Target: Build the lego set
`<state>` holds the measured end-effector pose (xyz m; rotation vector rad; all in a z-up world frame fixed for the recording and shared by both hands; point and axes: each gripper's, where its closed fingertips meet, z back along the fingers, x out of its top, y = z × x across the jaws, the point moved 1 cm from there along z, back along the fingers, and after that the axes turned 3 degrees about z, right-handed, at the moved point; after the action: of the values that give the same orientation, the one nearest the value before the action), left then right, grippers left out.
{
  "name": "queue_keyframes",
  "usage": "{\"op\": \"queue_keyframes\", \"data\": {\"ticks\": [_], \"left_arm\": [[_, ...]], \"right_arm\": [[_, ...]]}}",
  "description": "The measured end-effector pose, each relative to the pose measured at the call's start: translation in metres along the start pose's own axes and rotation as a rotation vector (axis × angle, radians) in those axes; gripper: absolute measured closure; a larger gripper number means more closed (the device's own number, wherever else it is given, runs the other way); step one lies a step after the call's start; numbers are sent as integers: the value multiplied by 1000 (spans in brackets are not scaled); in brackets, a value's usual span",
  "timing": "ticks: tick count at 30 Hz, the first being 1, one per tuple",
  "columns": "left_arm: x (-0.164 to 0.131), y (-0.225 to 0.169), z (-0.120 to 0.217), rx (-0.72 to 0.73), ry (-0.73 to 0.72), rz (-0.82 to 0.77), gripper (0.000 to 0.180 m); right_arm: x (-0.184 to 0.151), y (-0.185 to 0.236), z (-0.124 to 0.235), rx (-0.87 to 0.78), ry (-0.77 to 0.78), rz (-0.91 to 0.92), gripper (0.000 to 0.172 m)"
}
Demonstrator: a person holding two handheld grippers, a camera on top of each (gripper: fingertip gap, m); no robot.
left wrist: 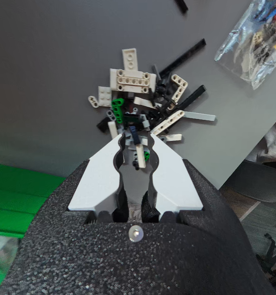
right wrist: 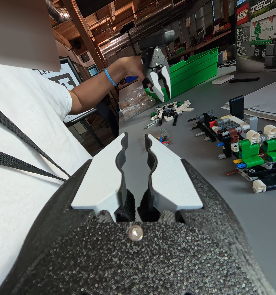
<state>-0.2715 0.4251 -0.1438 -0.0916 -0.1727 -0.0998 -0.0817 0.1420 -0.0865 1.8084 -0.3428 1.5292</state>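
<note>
A pile of loose white, black, grey and green building pieces [left wrist: 139, 102] lies on the grey table [left wrist: 46, 79]. My left gripper [left wrist: 136, 135] hovers open just above the near end of the pile. A dark blue piece [left wrist: 135, 135] and a white beam [left wrist: 141, 156] show between the fingers, which do not press on them. The right wrist view shows this gripper [right wrist: 165, 97] in a hand above the same pile [right wrist: 170, 111]. My right gripper [right wrist: 136, 135] is open and empty, low over the table edge beside a small bag of coloured pins [right wrist: 162, 137].
A partly built model [right wrist: 245, 143] with green and black parts stands at the right. A clear bag [right wrist: 135, 103] lies left of the pile; a bag of parts [left wrist: 253, 44] shows at the left view's upper right. A green bin [right wrist: 194, 71] and a printed box [right wrist: 261, 32] stand behind. Left tips to right tips: about 35 cm.
</note>
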Motion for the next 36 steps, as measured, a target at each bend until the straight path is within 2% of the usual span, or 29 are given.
{"op": "queue_keyframes", "data": {"ticks": [1, 4, 6, 8, 13, 17, 24, 27, 30, 32, 35, 36], "left_arm": [[-5, -13, -6, -18, -12, 5, 156], [6, -45, -14, -29, -112, -62, 157], [26, -50, -14, 76, -177, -195, 158], [42, -52, -19, 153, -149, -340, 159], [70, -63, -43, 89, -34, -546, 158], [71, -60, -55, 67, 53, -608, 169], [73, -70, -57, 58, 23, -616, 176], [78, -73, -41, 35, -36, -576, 176], [91, -46, -1, 98, -126, -506, 175], [95, -9, 24, 180, -137, -427, 176], [78, 64, 34, 320, 14, -292, 175], [70, 82, 31, 319, 57, -244, 175]], "right_arm": [[0, 1, 0, 3, 0, 3, 152], [-1, 2, -1, 12, 8, 2, 152], [-2, 2, -3, 18, 17, -1, 152], [-3, 2, -4, 23, 26, -2, 152], [-3, 2, -5, 22, 29, 2, 152], [-2, 4, -2, 23, 16, 3, 152], [0, 7, 2, 21, -6, 20, 152], [-1, 7, 1, 26, -1, 16, 152], [-1, 7, 1, 29, 3, 11, 152], [-2, 7, 0, 32, 8, 6, 152], [-2, 7, -1, 35, 11, 4, 152], [-3, 7, -1, 36, 13, 5, 152]]}}
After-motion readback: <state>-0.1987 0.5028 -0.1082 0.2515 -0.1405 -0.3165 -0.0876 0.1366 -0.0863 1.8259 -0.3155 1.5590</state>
